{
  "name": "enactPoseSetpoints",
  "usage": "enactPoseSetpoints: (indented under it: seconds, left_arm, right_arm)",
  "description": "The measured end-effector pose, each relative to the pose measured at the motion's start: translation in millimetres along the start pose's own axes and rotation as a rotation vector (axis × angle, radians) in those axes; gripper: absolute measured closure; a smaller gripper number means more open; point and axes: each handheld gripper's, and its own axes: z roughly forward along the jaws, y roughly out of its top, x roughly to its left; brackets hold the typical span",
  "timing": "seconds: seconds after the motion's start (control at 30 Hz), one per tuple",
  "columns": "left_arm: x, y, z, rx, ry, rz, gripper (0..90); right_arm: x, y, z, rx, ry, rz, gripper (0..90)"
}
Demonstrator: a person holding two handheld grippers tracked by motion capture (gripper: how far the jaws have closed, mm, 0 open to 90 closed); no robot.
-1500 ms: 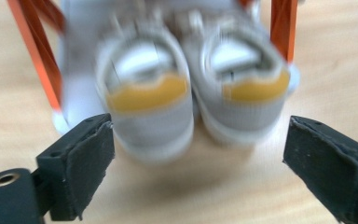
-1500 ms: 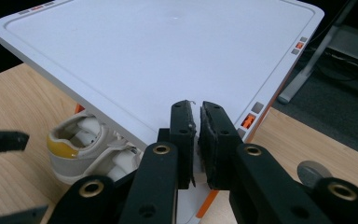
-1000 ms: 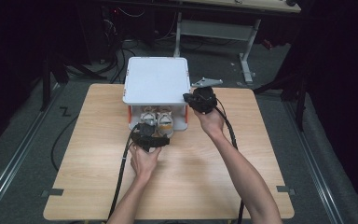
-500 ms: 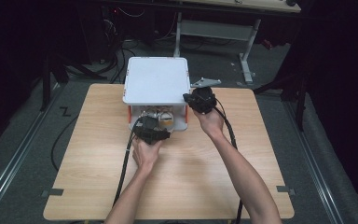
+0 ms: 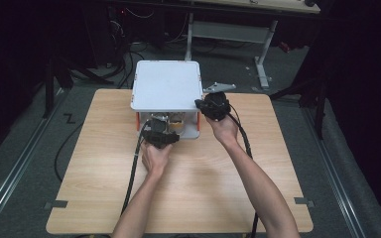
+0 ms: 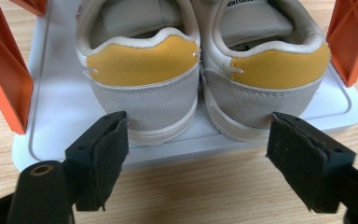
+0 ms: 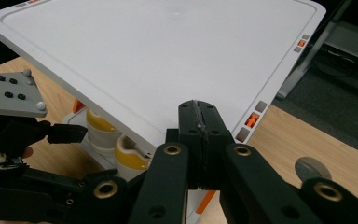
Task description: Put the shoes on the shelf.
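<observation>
Hand-held gripper (image 5: 161, 130) across shelf-hidden shoes' (image 5: 168, 121) toes

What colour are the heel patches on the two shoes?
Mustard yellow, on the grey suede shoes; clearest in the left gripper view.

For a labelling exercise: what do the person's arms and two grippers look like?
Both forearms are bare, no sleeves. The left gripper and right gripper are black, each trailing a black cable. The right carries a grey three-cornered plate. The jaws have black pads and brass-coloured pivots.
</observation>
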Motion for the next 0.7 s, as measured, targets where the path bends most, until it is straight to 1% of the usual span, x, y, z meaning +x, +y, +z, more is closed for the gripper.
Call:
enactPoseSetpoints:
  seconds: [0.1, 0.17, 0.2, 0.23, 0.3, 0.33, 0.4, 0.5, 0.53, 0.57, 0.63, 0.67, 0.7]
  left_arm:
    - [0.9, 0.4, 1.6, -0.009, 0.005, -0.003, 22.7]
    - [0.8, 2.4, 3.1, -0.001, 0.018, 0.003, 24.5]
    - [0.2, 3.9, 3.7, 0.002, 0.020, 0.000, 25.2]
    - [0.1, 5.4, 4.3, 0.004, 0.018, 0.002, 25.8]
    - [-1.0, 7.5, 5.8, 0.009, 0.020, -0.010, 26.3]
    - [-1.0, 8.3, 7.2, 0.008, 0.011, -0.008, 26.7]
    - [-0.2, 8.6, 8.6, 0.003, 0.012, -0.011, 27.2]
    - [-0.6, 8.4, 11.2, -0.008, 0.032, -0.014, 29.2]
    - [-0.3, 8.4, 11.7, -0.015, 0.026, -0.016, 29.6]
    - [-0.7, 8.7, 12.2, -0.019, 0.032, -0.016, 29.9]
    - [-0.3, 9.4, 13.8, -0.018, 0.040, -0.018, 30.7]
    - [0.0, 10.1, 14.5, -0.010, 0.045, -0.011, 30.8]
    - [0.6, 10.2, 15.1, -0.010, 0.038, -0.001, 30.7]
  right_arm:
    - [0.3, 0.0, 0.1, 0.000, -0.001, 0.001, 90.0]
    - [0.2, -0.1, 0.0, -0.001, 0.000, 0.002, 90.0]
    - [0.1, -0.1, 0.0, -0.001, 0.001, 0.003, 90.0]
    - [0.0, -0.2, 0.1, -0.002, 0.002, 0.002, 90.0]
    - [0.1, -0.1, 0.0, -0.001, 0.000, 0.002, 90.0]
    - [0.2, -0.1, 0.0, -0.001, 0.000, 0.001, 90.0]
    - [0.4, -0.1, 0.0, -0.001, -0.002, 0.001, 90.0]
    - [0.3, -0.1, 0.0, -0.001, -0.001, 0.000, 90.0]
    - [0.4, -0.1, -0.1, 0.001, -0.001, 0.003, 90.0]
    - [0.2, -0.1, 0.0, -0.001, 0.000, 0.002, 90.0]
    - [0.1, 0.0, 0.0, 0.000, 0.000, 0.002, 90.0]
    - [0.2, 0.0, -0.1, 0.000, 0.000, 0.003, 90.0]
    - [0.2, -0.1, -0.1, -0.001, -0.001, 0.003, 90.0]
